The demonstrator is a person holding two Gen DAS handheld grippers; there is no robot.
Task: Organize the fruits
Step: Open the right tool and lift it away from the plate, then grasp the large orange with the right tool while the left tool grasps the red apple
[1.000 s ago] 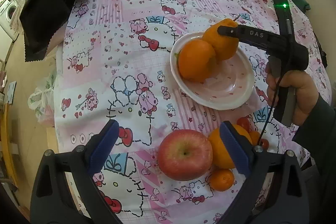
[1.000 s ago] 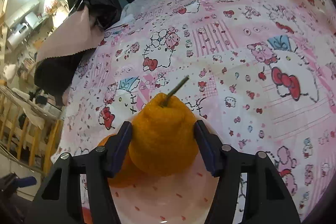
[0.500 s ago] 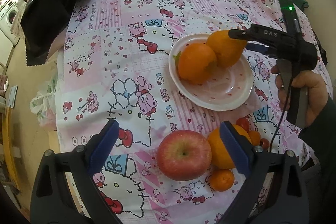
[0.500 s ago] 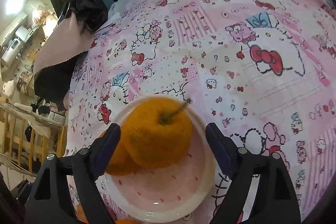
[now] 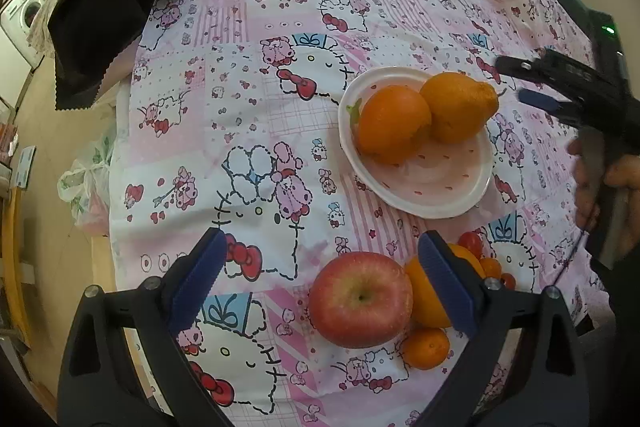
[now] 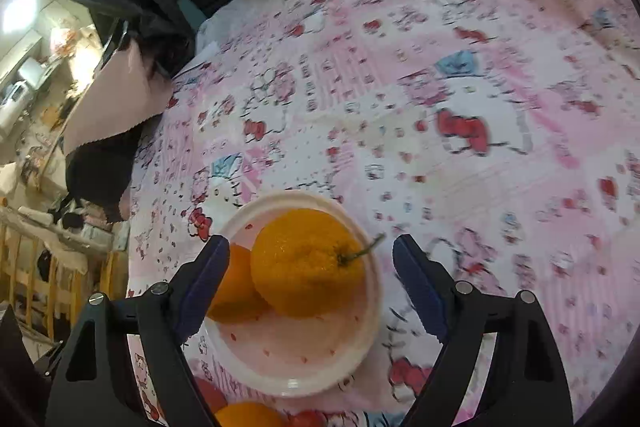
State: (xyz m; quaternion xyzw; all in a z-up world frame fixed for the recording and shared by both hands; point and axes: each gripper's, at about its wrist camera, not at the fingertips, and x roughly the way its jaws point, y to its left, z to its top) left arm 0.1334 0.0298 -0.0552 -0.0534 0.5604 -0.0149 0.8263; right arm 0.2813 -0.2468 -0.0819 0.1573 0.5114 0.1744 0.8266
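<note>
- While the right gripper stands wide with nothing between its pads, its jaws having just been opening, the stemmed citrus lies free on the white plate, leaning against a round orange.
- Left gripper is also wide and empty, hovering above the unsorted group at the near edge of the patterned cloth: a red apple, a larger orange touching it, a small mandarin and small red fruits just behind.
- Handling, apple: judged firm, fairly heavy and smooth-skinned; pads should close across its widest girth, on opposite sides, with the stem hollow facing up. A grip high on the shoulder may let it slip out.
- Handling, citrus: pebbled rind should give good friction, but the flesh yields; moderate pressure only. The stemmed citrus's neck and twig are poor places to hold.
- Handling, small red fruits: judged soft and easily crushed; kind cannot be confirmed.
- Risk: round fruit on a shallow plate may roll when another piece is set against it; free room remains on the plate's near side.
- Cloth is loose and may drag if a pad scrapes it.
</note>
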